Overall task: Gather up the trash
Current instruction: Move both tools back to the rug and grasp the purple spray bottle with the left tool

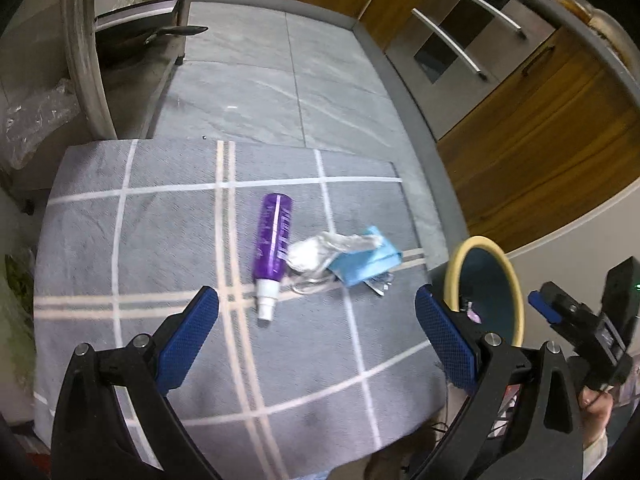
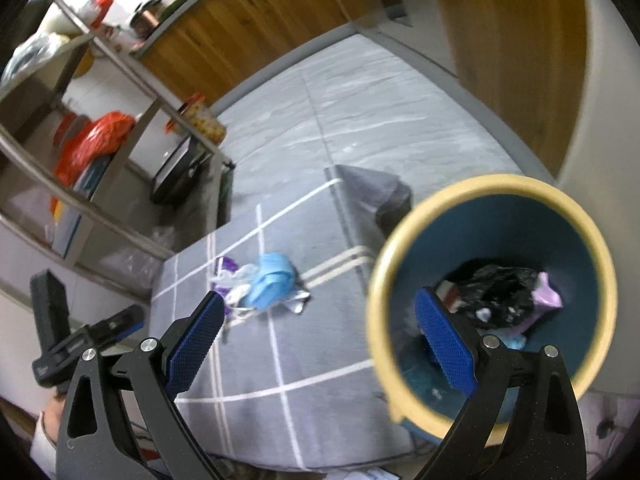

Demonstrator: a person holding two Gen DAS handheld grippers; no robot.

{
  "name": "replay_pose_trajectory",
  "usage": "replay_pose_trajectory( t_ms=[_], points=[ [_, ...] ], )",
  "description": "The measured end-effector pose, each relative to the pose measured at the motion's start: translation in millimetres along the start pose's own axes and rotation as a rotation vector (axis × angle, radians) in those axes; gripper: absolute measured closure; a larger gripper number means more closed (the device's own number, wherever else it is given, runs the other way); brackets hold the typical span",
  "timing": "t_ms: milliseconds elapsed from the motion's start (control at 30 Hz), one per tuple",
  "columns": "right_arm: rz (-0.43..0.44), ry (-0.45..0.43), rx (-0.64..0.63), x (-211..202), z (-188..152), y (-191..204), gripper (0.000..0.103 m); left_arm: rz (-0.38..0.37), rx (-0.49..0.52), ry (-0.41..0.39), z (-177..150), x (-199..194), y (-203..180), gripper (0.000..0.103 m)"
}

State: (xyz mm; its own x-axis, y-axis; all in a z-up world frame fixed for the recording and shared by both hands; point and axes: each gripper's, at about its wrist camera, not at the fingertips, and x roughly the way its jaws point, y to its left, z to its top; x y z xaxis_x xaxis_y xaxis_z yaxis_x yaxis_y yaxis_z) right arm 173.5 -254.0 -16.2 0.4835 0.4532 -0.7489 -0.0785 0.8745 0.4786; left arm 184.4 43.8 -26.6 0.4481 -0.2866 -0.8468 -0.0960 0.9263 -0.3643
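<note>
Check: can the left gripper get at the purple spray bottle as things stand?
Probably yes. The left gripper is open and empty, the purple spray bottle lies flat on the grey mat ahead of its fingers, and nothing sits between them.

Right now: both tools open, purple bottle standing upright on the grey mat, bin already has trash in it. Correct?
Not quite. The purple bottle lies on its side on the grey mat, as the left wrist view shows. Left tool and right tool are open, and the bin holds trash.

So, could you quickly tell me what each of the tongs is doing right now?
Left tongs: open, holding nothing, above the purple bottle.
Right tongs: open, empty, beside the bin.
</note>
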Motion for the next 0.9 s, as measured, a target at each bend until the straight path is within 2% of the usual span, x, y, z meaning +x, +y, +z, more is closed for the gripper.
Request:
replay_pose_trajectory(
  t_ms=[167,333,567,900],
  points=[
    [0.034,0.028,-0.041,17.0,1.9,29.3,0.008,0.055,0.027,0.025,15.5,21.8,11.8,0.007],
    [0.059,0.069,-0.067,37.1,-3.3,54.7,0.008,0.113,0.044,0.067,27.6,55.7,24.3,0.012],
    [0.060,0.105,-0.108,59.1,-4.8,71.6,0.008,0.134,0.060,0.111,40.7,92.1,27.6,0.015],
    [0.089,0.142,-0.087,86.7,-0.9,78.2,0.008,0.179,0.108,0.178,39.1,133.5,27.0,0.038]
  ],
)
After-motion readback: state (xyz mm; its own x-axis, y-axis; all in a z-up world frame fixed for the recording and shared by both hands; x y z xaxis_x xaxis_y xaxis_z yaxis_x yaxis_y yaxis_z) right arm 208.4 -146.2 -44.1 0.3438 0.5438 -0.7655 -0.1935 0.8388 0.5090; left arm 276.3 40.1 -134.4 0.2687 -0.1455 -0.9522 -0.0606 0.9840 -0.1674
